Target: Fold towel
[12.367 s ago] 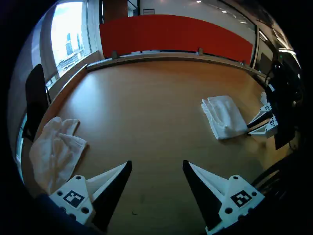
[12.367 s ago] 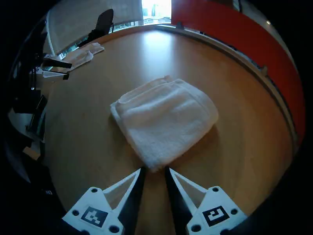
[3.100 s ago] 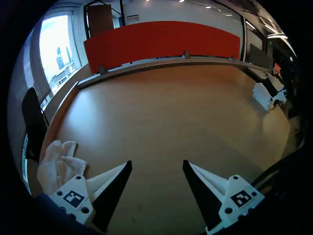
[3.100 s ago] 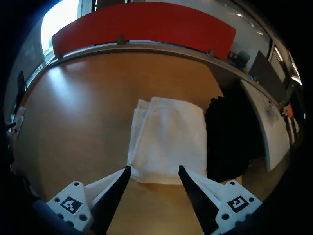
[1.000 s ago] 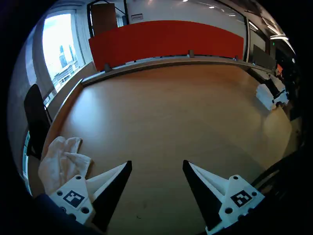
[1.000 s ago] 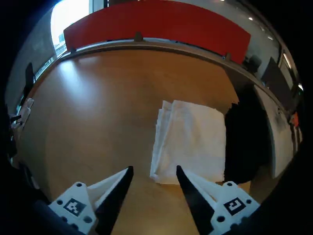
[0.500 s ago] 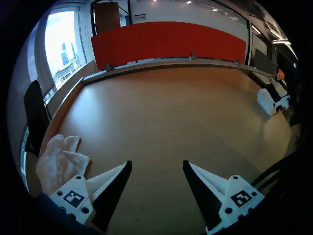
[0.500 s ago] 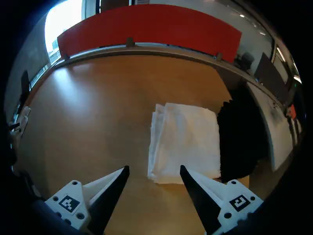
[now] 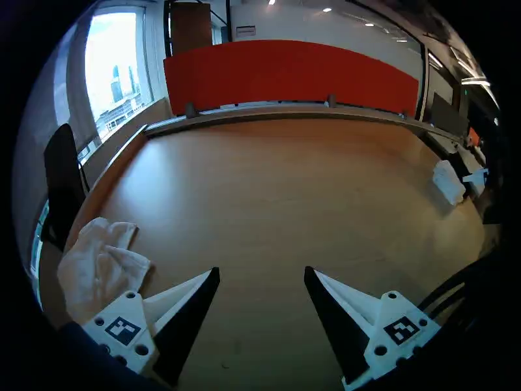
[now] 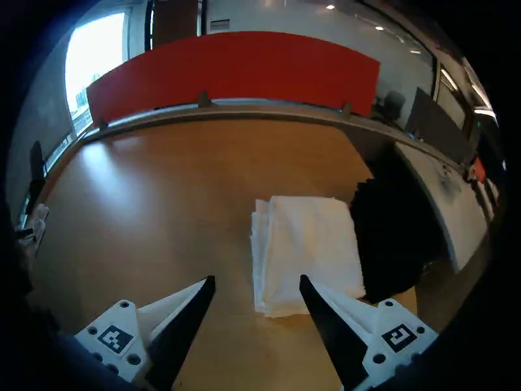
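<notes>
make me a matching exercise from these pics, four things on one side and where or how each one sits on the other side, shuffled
Things:
1. folded towel
2. crumpled towel
3. red panel
4. black chair

Places or states:
A. upright along the far edge of the table
B. in a loose heap beside the left gripper
C. beyond the table's side edge, near the window
D. flat and neat, just ahead of the right gripper

Pairs: 1-D, 2-B, 3-A, 4-C
</notes>
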The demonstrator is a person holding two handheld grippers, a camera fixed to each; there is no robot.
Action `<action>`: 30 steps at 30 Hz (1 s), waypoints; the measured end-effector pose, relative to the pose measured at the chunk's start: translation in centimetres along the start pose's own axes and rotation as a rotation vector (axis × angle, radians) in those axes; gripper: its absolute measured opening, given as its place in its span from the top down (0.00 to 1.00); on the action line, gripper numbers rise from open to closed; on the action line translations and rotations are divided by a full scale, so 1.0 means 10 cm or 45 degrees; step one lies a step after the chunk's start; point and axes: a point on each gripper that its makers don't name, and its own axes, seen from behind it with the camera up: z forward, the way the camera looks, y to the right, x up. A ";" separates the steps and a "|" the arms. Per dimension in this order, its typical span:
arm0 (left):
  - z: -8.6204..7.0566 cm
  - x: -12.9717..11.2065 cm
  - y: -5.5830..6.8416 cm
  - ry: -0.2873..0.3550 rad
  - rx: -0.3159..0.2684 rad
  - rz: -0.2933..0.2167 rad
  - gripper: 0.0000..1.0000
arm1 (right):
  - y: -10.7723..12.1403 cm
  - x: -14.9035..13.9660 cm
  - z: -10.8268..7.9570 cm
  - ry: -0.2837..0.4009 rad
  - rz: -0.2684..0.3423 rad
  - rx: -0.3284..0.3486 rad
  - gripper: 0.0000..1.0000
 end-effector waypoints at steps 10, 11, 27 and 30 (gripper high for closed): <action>0.00 0.01 0.01 0.023 -0.005 -0.030 0.04 | -0.01 0.53 -0.15 0.292 0.099 -0.077 0.00; 0.00 0.01 0.02 0.025 -0.007 -0.030 0.04 | -0.03 0.58 -0.17 0.323 0.106 -0.077 0.00; 0.03 0.07 0.06 0.049 -0.014 -0.032 0.04 | -0.18 1.31 -0.57 0.737 0.039 -0.138 0.00; 0.04 0.08 0.07 0.057 -0.019 -0.036 0.04 | -0.24 1.51 -0.71 0.849 0.040 -0.137 0.00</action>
